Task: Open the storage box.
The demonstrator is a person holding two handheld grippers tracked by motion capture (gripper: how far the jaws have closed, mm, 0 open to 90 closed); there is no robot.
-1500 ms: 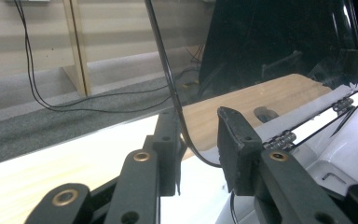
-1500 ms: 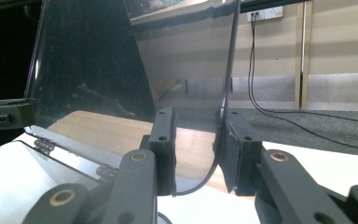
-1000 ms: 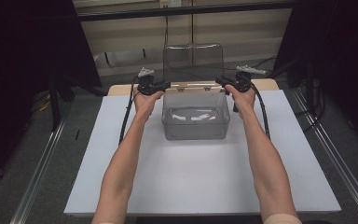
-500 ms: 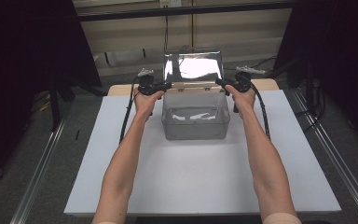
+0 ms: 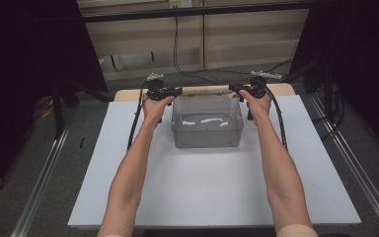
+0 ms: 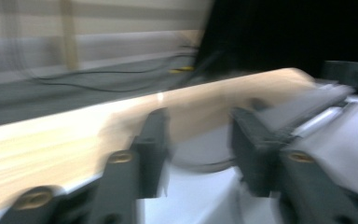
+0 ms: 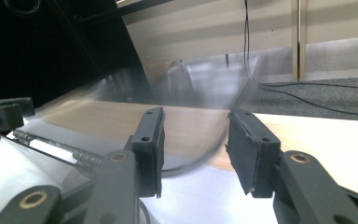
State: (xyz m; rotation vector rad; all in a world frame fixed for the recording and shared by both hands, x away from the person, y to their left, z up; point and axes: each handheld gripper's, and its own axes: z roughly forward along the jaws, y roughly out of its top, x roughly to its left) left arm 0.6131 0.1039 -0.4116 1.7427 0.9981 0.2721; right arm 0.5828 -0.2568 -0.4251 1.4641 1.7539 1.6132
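A clear plastic storage box (image 5: 207, 122) sits in the upper middle of the high view, on the white sheet that covers the worktop (image 5: 212, 192), near its far edge. The box is see-through with a grey tint, rectangular with rounded corners; its mouth faces up and white glints show on its floor. Its long axis runs left to right across the frame, parallel to the far edge of the worktop. Behind its far rim a pale strip (image 5: 205, 90) stretches from one set of tongs to the other; whether that is the box's lid lying back or the bare wooden edge of the worktop cannot be told for sure. In the right gripper view a blurred clear panel (image 7: 200, 81) rises at an angle beyond the wood, and a metal hinge rod (image 7: 56, 144) shows at the lower left. The left tongs (image 5: 170, 91) sit at the box's far left corner, the right tongs (image 5: 238, 88) at its far right corner. Each gripper view shows its own jaws standing apart with a clear gap and nothing pressed between the pads; the left view (image 6: 200, 144) is heavily blurred, the right (image 7: 195, 149) sharper.
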